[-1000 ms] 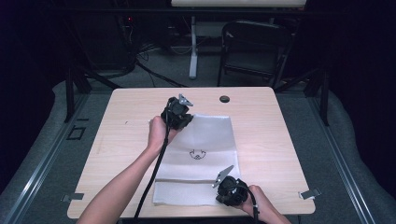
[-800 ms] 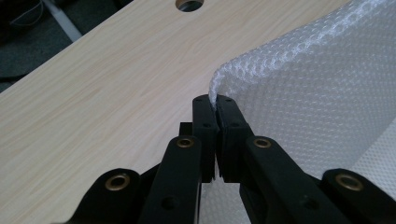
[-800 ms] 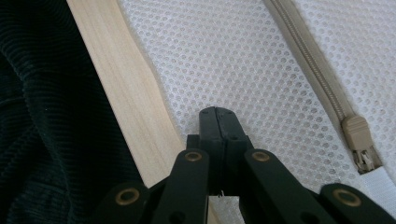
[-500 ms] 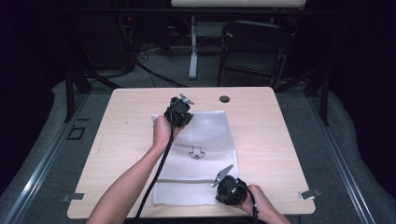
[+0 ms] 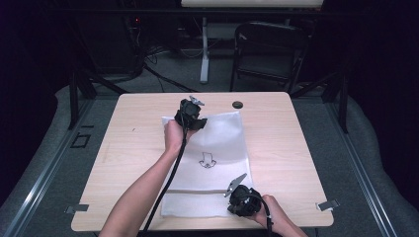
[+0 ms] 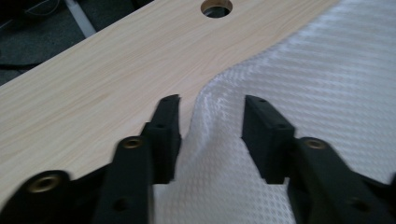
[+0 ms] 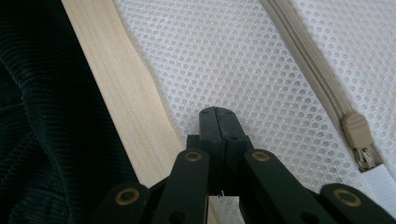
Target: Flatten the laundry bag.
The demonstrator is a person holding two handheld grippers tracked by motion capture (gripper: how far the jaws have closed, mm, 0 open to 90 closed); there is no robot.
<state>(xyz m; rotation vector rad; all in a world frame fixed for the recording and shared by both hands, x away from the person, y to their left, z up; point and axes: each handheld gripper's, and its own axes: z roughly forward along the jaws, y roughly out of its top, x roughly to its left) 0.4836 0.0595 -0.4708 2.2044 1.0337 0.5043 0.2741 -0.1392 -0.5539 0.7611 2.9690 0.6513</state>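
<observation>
Table (image 5: 128, 148): pale wood, small round hole (image 5: 238, 104) at 12 o'clock.
Mesh bag (image 5: 222, 148): white, spread flat mid-table, zip (image 7: 303, 51) near 6 o'clock.
Left gripper (image 6: 212, 121): at the bag's 11 o'clock corner; jaws just opened partway, fabric lies loose between them, so that corner looks released.
Right gripper (image 7: 218, 122): jaws fully closed, pinning the bag's 6 o'clock edge.

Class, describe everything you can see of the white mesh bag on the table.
The white mesh bag lies flat on the wooden table, a rectangle of honeycomb-patterned netting with a small dark drawing at its middle. A beige zipper runs across near the person's end, its slider at one side. The left gripper straddles a raised fold at the far edge; its fingers have just been opening. The right gripper, shut, rests at the near edge.
</observation>
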